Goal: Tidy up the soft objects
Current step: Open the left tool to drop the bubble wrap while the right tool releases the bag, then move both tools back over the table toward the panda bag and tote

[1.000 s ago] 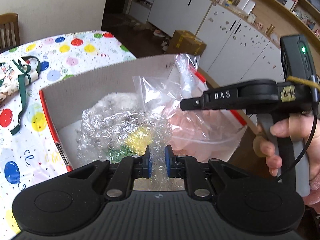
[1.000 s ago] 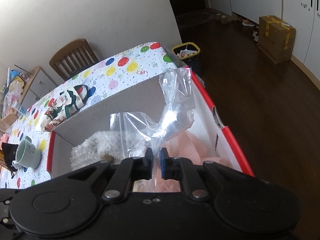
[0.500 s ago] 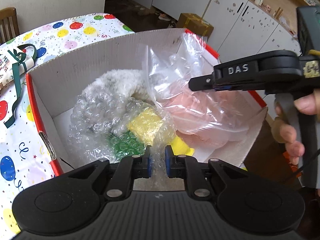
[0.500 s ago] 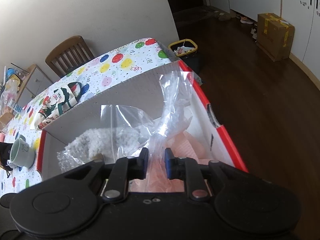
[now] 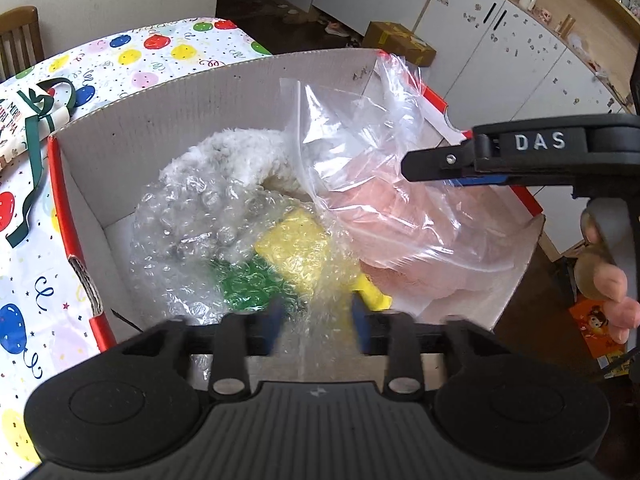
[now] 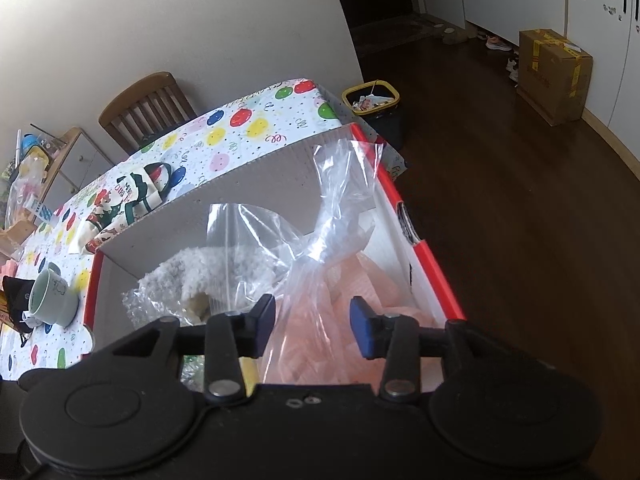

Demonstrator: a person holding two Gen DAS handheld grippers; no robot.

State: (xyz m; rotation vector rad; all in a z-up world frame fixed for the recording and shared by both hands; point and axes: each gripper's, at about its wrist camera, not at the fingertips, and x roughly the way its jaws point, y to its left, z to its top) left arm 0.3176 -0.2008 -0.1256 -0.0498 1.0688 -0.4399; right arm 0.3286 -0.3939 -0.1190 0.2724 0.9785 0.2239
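Clear bubble wrap, bundled around a yellow and green sponge, lies at the near left of the cardboard box, with a white fluffy item behind it. To the right, a clear plastic bag holding something pink fills the rest of the box.

The left gripper is seen with its jaws apart — a loose tail of the wrap sits between them, unclamped. The right gripper is likewise spread wide, the bag's twisted neck rising in the gap but not pinched.

The step in hand is judged to be the release: both soft bundles are set down inside the box. The next move calls for both claws to be lifted straight out, so that film is not snagged on the blue pads.

In the left wrist view the sponge colours and the right gripper's side profile are shown; neither is clear in the other view. Only in the right wrist view are 1 mug, a printed pouch, a wooden chair and a bin on the dark floor seen — all outside the box.
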